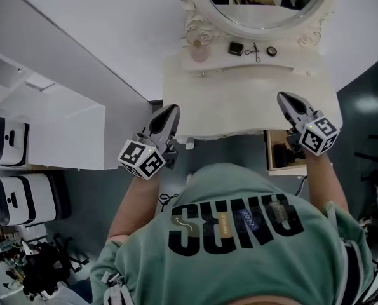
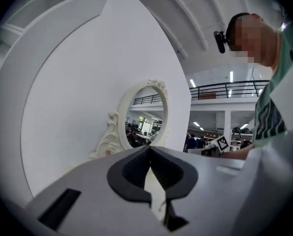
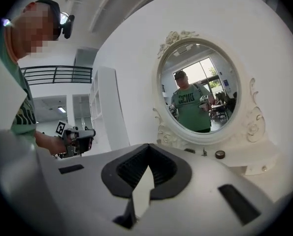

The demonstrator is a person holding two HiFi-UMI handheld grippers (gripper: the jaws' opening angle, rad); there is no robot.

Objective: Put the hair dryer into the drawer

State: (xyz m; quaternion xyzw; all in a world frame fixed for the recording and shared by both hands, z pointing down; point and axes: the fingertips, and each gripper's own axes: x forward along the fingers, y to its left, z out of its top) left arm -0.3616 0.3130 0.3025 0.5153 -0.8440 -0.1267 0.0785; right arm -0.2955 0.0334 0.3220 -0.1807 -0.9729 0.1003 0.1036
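Note:
In the head view a white vanity table [image 1: 239, 100] with an oval mirror [image 1: 265, 5] stands in front of me. Under its right front edge a wooden drawer [image 1: 269, 151] is pulled open. Something dark [image 1: 283, 152] lies inside; I cannot tell whether it is the hair dryer. My left gripper [image 1: 175, 108] hovers at the table's front left corner, shut and empty, as the left gripper view [image 2: 149, 147] also shows. My right gripper [image 1: 281, 96] is over the table's right side, above the drawer, and is shut on nothing [image 3: 147, 145].
On the shelf under the mirror are a pink bottle [image 1: 199, 49], a small black square item [image 1: 235, 48], scissors [image 1: 253, 51] and a round lid [image 1: 271, 51]. A white shelf unit [image 1: 49, 126] stands at the left, with white devices [image 1: 14, 199] beside it.

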